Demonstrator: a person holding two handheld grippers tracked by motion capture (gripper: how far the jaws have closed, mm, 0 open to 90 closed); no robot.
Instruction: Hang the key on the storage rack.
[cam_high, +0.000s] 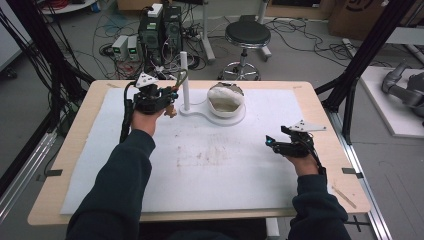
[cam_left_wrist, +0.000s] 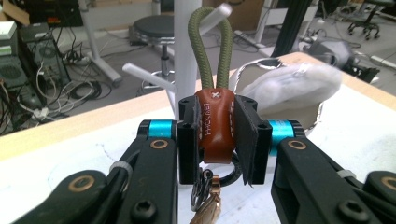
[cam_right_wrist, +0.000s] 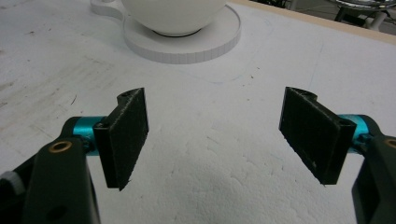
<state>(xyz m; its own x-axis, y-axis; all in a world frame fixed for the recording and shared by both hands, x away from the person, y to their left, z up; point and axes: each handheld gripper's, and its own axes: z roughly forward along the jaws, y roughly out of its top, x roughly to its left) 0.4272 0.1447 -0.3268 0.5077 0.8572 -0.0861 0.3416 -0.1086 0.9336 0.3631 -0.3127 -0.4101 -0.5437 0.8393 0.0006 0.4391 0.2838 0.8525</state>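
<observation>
We have the keychain (cam_left_wrist: 214, 125) pinched by its brown leather tab between the left gripper's (cam_left_wrist: 215, 140) jaws, its green cord loop (cam_left_wrist: 210, 46) rising toward twelve o'clock just before the white stand's post (cam_high: 183, 80). We judge the hanging step underway; next that loop must clear a peg (cam_left_wrist: 140, 74). Our right gripper (cam_right_wrist: 217, 135) hovers at four o'clock, jaws wide, empty.

a lab: computer towers (cam_high: 160, 27), tangled floor cables (cam_high: 295, 27), a stool (cam_high: 246, 35), black rig frames (cam_high: 367, 47).
</observation>
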